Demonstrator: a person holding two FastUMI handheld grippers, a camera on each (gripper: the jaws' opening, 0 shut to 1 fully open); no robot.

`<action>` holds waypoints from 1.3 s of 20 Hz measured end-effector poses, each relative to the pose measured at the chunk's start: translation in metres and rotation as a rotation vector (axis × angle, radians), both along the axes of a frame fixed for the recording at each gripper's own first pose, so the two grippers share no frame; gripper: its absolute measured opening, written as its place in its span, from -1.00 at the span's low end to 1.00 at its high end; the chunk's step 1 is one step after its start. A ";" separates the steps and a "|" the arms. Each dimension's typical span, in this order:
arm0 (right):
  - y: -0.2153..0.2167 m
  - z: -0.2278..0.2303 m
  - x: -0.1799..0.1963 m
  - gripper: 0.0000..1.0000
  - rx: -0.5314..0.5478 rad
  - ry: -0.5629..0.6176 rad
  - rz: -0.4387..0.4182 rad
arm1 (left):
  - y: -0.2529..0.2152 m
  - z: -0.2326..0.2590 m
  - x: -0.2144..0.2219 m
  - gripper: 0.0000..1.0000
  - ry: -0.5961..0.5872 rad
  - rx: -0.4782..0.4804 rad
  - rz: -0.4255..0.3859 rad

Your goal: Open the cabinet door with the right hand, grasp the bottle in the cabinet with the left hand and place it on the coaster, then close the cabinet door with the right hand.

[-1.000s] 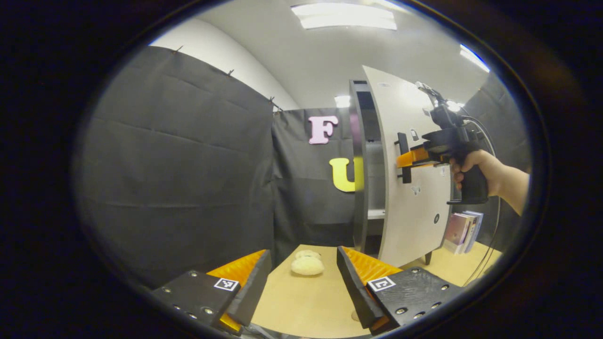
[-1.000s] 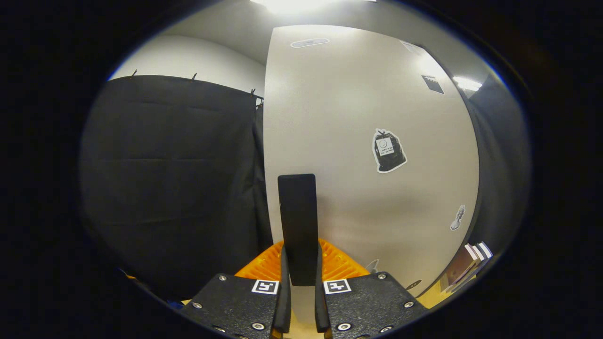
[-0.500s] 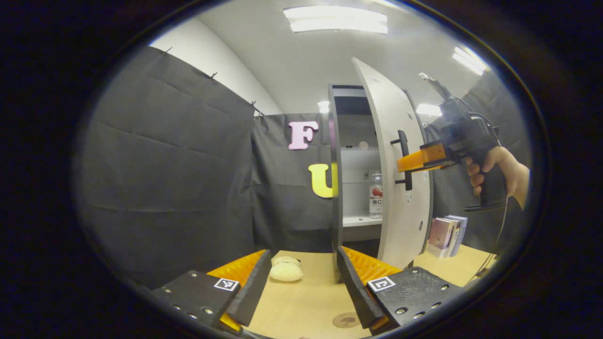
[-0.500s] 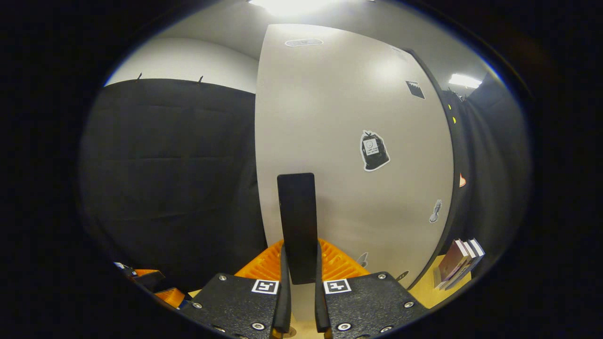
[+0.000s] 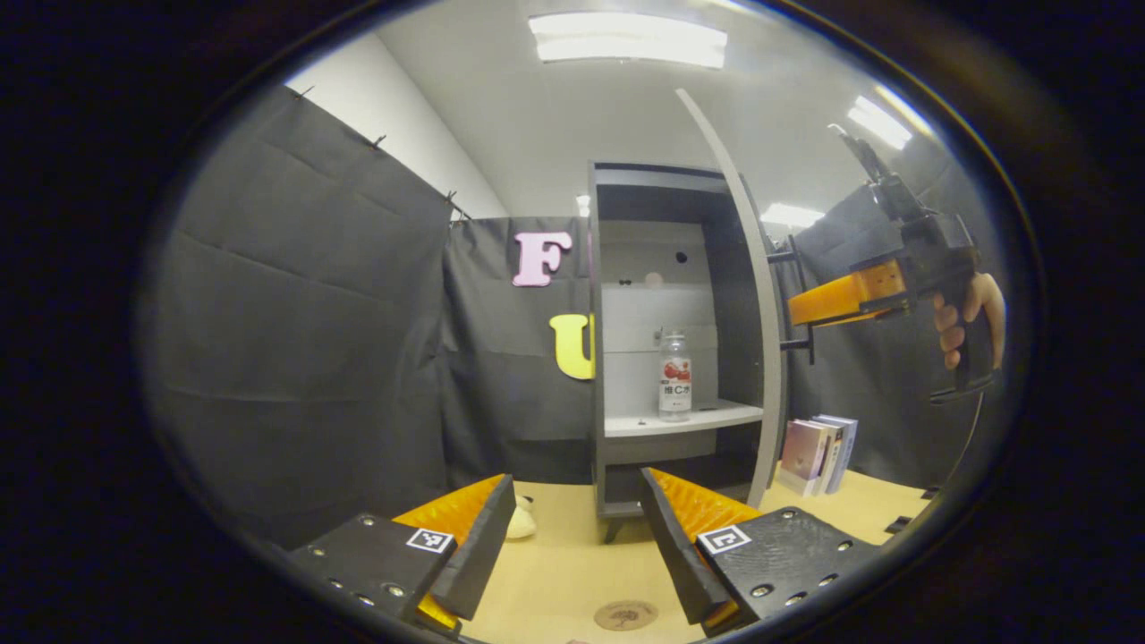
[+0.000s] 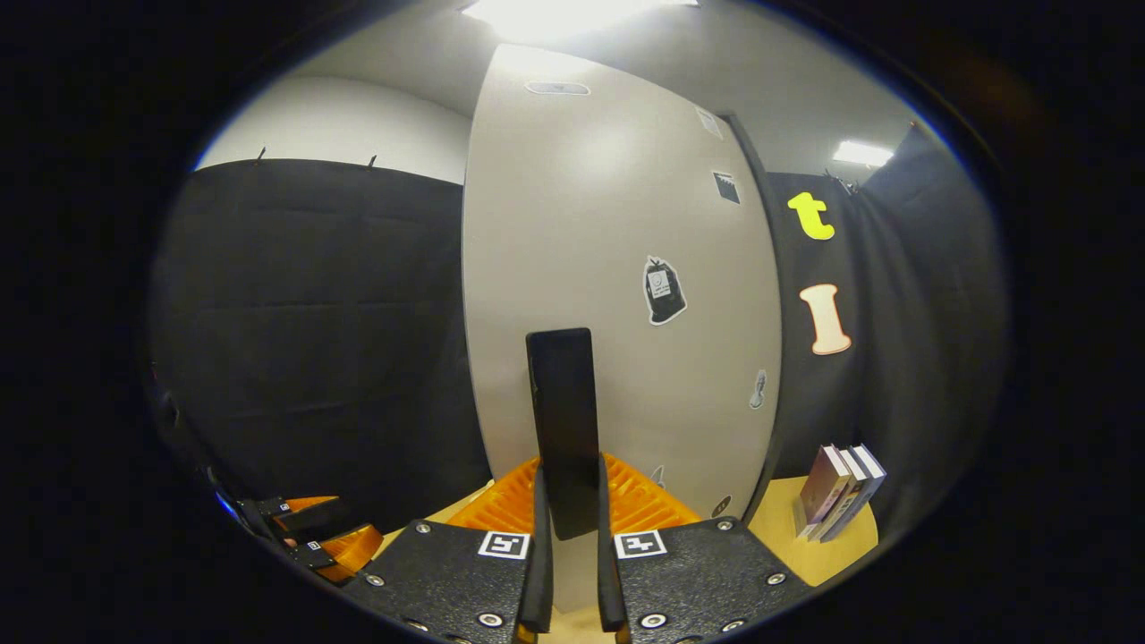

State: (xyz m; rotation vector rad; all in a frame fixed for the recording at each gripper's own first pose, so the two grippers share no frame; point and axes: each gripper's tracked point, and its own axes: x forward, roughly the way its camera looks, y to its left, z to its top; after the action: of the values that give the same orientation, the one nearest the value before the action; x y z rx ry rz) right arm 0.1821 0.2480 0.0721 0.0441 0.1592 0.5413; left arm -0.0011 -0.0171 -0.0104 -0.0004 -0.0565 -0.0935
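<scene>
Wooden tabletop [image 5: 555, 572]: coaster [image 5: 626, 614] at six o'clock; left gripper [image 5: 572, 546] spread; right gripper [image 6: 569, 572] pinches door handle [image 6: 564, 429].

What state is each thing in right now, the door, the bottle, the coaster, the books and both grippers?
Door: swung wide open.
Handle: clamped between the right gripper's fingers.
Bottle: upright on the cabinet shelf, cap on, untouched.
Coaster: flat on the table, nothing on it.
Books: standing upright beside the cabinet.
Left gripper: open, holding nothing.
Right gripper: shut on the handle.
</scene>
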 end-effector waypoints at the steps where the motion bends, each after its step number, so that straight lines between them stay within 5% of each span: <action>1: -0.006 0.000 -0.003 -0.59 -0.002 -0.001 -0.008 | -0.007 0.000 0.003 0.67 0.002 0.000 -0.013; 16: -0.104 0.003 -0.022 -0.72 -0.009 0.005 -0.160 | -0.093 -0.001 0.013 0.66 0.005 -0.031 -0.152; 26: -0.181 -0.005 -0.007 -0.77 -0.038 -0.008 -0.285 | -0.129 -0.005 0.023 0.67 0.017 -0.013 -0.164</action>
State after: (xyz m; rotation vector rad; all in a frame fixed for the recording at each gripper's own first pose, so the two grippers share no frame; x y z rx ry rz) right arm 0.1752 0.0665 0.0673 0.0273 0.1526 0.2544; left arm 0.0217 -0.1461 -0.0159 -0.0192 -0.0396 -0.2566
